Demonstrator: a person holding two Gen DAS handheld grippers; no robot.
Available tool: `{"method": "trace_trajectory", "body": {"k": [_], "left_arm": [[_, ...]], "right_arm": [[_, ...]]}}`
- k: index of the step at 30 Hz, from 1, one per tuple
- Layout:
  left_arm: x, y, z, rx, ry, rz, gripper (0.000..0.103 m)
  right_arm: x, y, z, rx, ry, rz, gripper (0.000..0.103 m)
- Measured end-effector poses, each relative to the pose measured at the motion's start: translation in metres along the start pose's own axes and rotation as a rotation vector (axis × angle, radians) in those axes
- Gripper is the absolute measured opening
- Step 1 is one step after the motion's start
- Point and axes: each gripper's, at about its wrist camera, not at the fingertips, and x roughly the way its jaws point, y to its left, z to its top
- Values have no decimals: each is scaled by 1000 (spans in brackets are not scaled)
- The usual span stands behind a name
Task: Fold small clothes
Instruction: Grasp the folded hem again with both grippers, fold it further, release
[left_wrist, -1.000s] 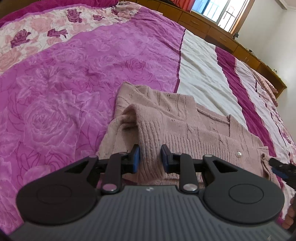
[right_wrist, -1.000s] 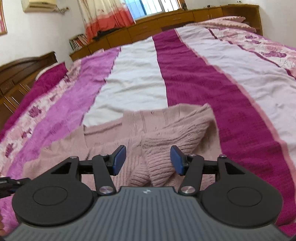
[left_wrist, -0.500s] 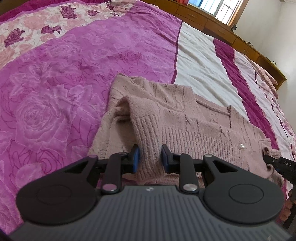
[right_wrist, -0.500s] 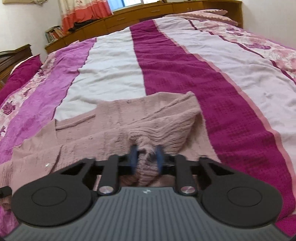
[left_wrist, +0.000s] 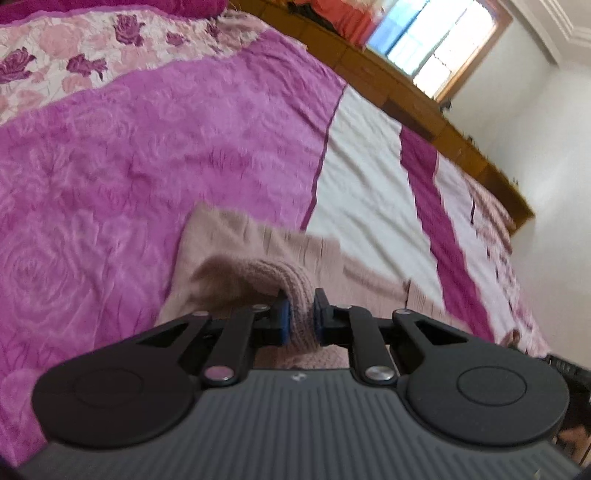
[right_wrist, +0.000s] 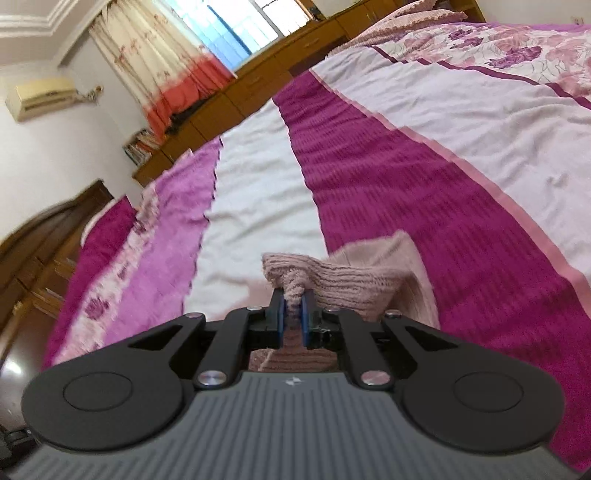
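I have the left gripper (left_wrist: 300, 314) and right gripper (right_wrist: 291, 314) each pinching a ribbed edge of the pink sweater (left_wrist: 229, 240) on the bed (left_wrist: 110, 147); I should lift both evenly, keeping the fold straight.

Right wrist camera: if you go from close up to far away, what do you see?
right gripper pinching the pink sweater → striped bedspread → wooden cabinets → curtain and window
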Motion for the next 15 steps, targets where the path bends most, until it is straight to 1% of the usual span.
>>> {"method": "trace_trajectory", "body": {"k": [2,5,7,9,12,14,15], "left_arm": [[4,-2,11,-20,-26,-1,14],[16,-5,27,-44,-51,31,14],[32,-6,35,-59,-47,76,14],[50,-5,40,-70,-35,105,15],[73,-4,43,-50,-11,154,16],[82,-2,43,-49,1,175,18],[85,0,43,-53,6,176,19]], "right_arm": [[6,1,8,13,-7,9,9],[20,3,18,21,-32,-10,9],[33,0,24,42,-45,-25,9],[48,-3,29,61,-53,-48,9],[70,-8,34,78,-37,-64,10],[80,-11,35,83,-20,-62,14],[83,-11,35,72,-15,-60,21]]}}
